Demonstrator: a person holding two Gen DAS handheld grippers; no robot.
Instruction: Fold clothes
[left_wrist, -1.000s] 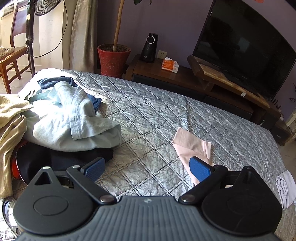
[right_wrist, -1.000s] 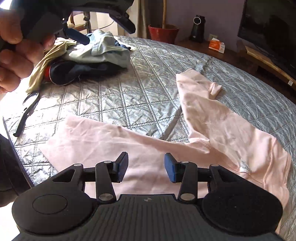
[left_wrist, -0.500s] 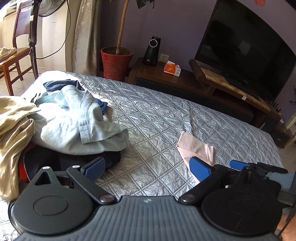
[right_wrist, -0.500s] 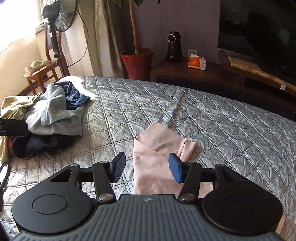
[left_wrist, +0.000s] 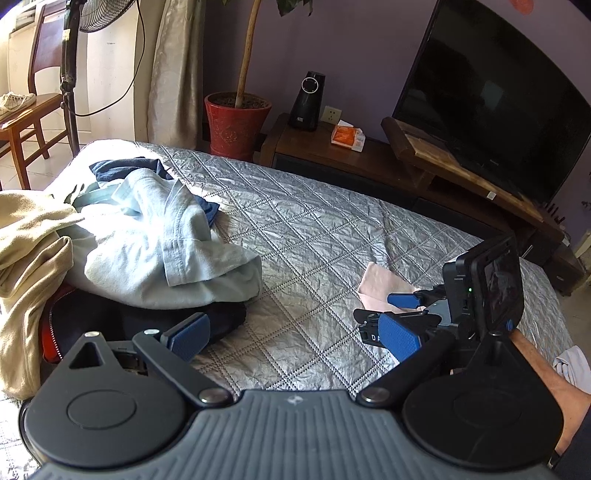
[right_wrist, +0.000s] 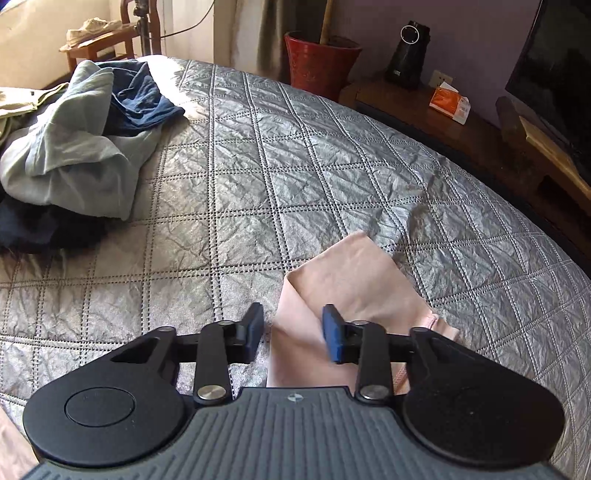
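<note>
My left gripper (left_wrist: 295, 334) hangs w/ jaws spread wide, nothing between the blue pads, above the grey quilted bedspread (left_wrist: 314, 236). My right gripper (right_wrist: 292, 332) is also released, pads apart, the gap sitting right over the near part of the pale pink folded garment (right_wrist: 347, 280); can't tell if the pads touch the cloth. In the left wrist view the pink garment (left_wrist: 380, 286) lies flat mid-bed, to the right, partly hidden by the right gripper (left_wrist: 400, 314) in front of it. Pile of unfolded clothes at the bed's left side, well apart from the pink one: crumpled light blue shirt (left_wrist: 155, 254) on top, navy cloth (right_wrist: 142, 96) behind it, beige garment (left_wrist: 29, 236) at far left. Red plant pot (left_wrist: 236, 123) and black TV (left_wrist: 495, 99) beyond the bed.
</note>
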